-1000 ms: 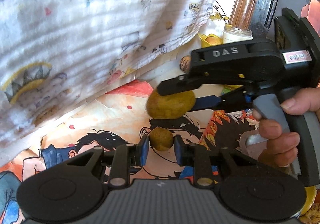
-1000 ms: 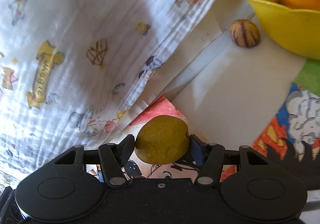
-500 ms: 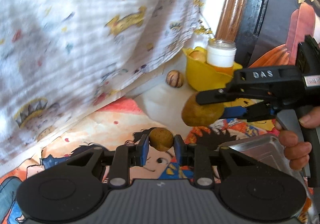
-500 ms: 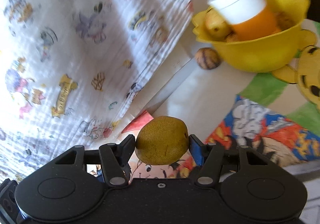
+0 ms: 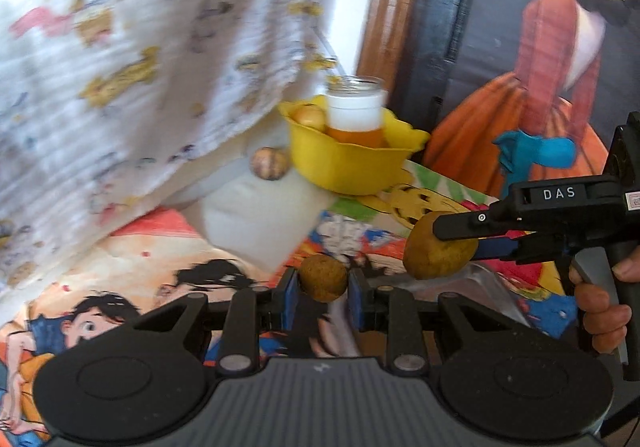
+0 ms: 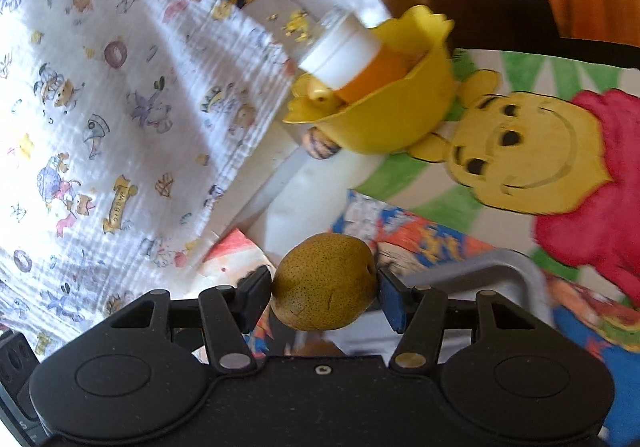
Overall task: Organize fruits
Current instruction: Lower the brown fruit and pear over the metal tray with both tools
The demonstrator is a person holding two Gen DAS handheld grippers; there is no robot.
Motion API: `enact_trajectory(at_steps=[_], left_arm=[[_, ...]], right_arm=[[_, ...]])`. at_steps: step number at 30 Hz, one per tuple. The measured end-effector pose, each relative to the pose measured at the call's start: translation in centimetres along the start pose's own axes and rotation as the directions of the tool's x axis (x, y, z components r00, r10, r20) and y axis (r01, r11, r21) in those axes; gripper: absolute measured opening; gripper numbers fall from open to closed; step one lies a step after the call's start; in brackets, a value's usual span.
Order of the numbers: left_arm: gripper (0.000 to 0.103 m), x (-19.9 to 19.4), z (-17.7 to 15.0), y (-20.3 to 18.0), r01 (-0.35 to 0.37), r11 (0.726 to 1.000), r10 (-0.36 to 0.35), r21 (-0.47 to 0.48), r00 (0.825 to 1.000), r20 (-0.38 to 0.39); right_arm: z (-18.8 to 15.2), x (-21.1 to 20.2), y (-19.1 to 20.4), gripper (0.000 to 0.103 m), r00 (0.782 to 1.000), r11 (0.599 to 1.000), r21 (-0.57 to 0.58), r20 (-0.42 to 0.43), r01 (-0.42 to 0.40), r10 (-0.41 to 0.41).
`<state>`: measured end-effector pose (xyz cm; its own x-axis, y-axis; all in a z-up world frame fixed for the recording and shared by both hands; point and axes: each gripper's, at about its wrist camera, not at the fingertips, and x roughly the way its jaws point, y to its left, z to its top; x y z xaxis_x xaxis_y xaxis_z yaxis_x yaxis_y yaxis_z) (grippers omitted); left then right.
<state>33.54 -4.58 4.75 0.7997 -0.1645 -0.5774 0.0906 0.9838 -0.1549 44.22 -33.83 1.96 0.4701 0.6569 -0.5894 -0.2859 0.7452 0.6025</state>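
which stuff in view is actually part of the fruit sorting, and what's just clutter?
In play:
- small brown fruit in left tongs
- yellow-green pear in right tongs
- yellow bowl with fruit in it
- striped fruit beside the bowl
- metal tray

Clutter:
- jar standing in the bowl
- printed cloth
- cartoon table cover

Bare white patch before the yellow bowl, hemmed by hanging cloth and striped fruit
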Motion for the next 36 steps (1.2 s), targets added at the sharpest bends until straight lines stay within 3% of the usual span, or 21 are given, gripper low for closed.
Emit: enact_trajectory(at_steps=[5, 8, 10, 14, 22, 26, 36], left_arm=[[0.029, 0.3, -0.5, -2.8, 0.054, 0.998, -0.054, 0.043, 0.998, -0.011], [0.029, 0.8, -0.7, -4.4, 0.073, 0.995, -0.072, 0.071, 0.997, -0.017], [0.029, 1.1, -0.8, -5.2, 0.082, 0.993, -0.081, 0.085, 0.997, -0.021], [0.030, 2.2, -1.1, -6.3, 0.099, 0.991, -0.095, 0.094, 0.994, -0.047], [0.030, 4.6, -2.1, -8.7, 0.125, 0.978, -0.107, 0.168, 0.988, -0.113], [0.030, 5.1, -2.8, -9.7, 0.136, 0.965, -0.106, 0.226, 0.984, -0.142], [0.030, 5.8, -3.6, -10.4, 0.134, 0.958, -0.087, 0.255, 0.978, -0.188]], right_arm=[[-1.5, -2.5, -2.2, 0.059, 1.000, 1.000, 0.004, 0.007, 0.029, -0.029], [-2.3, -3.8, -3.5, 0.054, 0.999, 0.999, 0.009, 0.016, 0.042, -0.042], [-2.6, -4.7, -4.2, 0.025, 0.999, 0.999, 0.019, 0.037, 0.039, -0.040], [-2.8, -5.7, -4.2, 0.028, 0.993, 0.995, -0.035, 0.073, 0.097, -0.094], [-4.1, -4.5, -5.1, 0.029, 0.998, 0.998, -0.029, 0.029, 0.054, -0.054], [-4.6, -4.1, -5.8, 0.034, 0.999, 0.999, -0.015, 0.015, 0.048, -0.048], [-5.2, -3.8, -6.6, 0.042, 0.999, 0.999, 0.009, -0.005, 0.049, -0.049]])
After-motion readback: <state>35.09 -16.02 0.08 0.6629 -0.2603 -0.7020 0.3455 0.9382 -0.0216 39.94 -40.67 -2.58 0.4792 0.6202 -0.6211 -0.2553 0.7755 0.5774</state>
